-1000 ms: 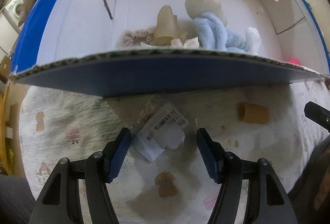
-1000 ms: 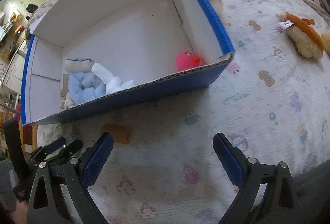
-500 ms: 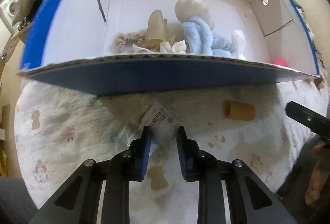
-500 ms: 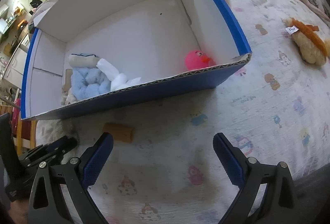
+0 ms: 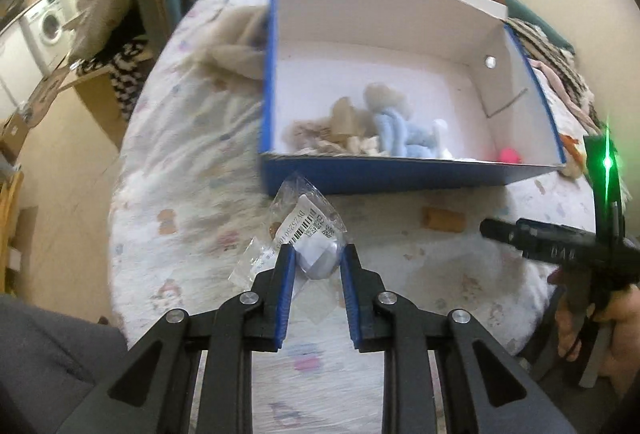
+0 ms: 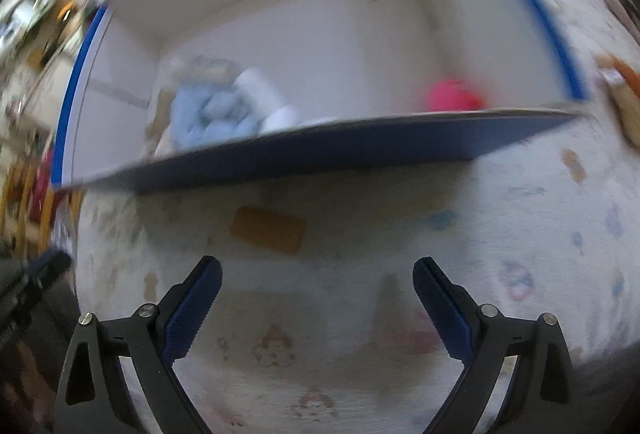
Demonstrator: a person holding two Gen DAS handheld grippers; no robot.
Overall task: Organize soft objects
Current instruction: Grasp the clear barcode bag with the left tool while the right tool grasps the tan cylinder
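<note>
My left gripper is shut on a clear plastic bag with a barcode label and a pale soft item inside, held up above the bedspread in front of the blue-and-white box. The box holds a light blue plush, beige soft items and a pink toy. My right gripper is open and empty above the bedspread, close to a tan cylinder that lies before the box wall. The right wrist view is blurred.
The patterned bedspread covers the bed; its left edge drops to the floor. An orange-and-cream plush lies right of the box. Furniture and a washing machine stand at far left. The right gripper's body shows at right.
My left gripper has closed on the bagged item and lifted it up and back from the bedspread. My right gripper has moved closer toward the tan cylinder and box.
</note>
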